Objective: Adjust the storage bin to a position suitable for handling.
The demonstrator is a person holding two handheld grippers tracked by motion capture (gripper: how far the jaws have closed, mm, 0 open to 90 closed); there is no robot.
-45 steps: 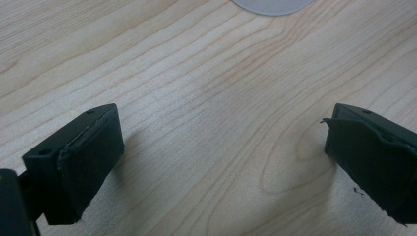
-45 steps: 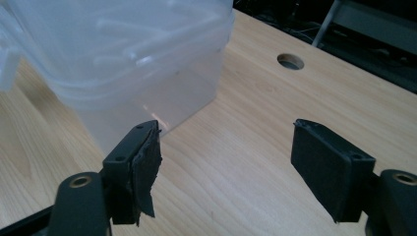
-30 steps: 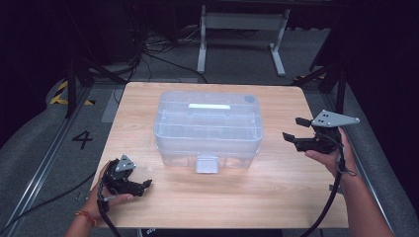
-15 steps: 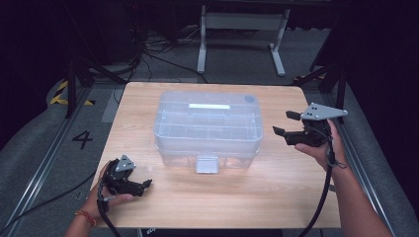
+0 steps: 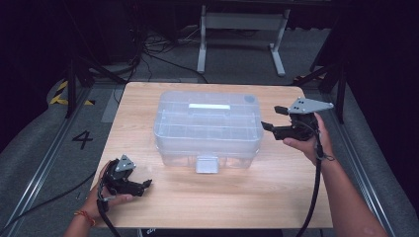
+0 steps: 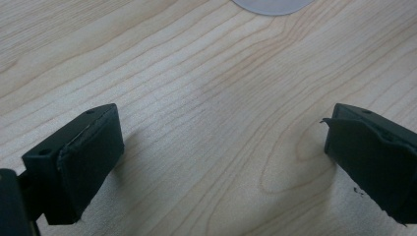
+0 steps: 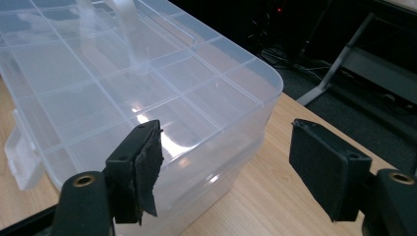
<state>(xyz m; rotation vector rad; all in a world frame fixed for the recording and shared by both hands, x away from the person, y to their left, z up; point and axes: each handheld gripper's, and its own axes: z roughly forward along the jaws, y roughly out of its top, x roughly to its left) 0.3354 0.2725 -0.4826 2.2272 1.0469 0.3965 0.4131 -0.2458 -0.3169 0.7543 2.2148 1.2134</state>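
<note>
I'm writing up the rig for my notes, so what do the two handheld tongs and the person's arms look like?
Both tongs are black with two blocky, padded jaws. The right tongs carry a grey three-cornered plate on top and trail a black cable along the bare forearm. The left tongs bear a smaller grey plate and a black cable too. An orange band circles the left wrist. No sleeves show.

The box is sitting mid-surface. The right tool is hovering just right of the box, seemingly apart; the left tool is resting well before its left corner.

A lab-like recording space: dark floor with loose cables, metal stand, floor rails.
</note>
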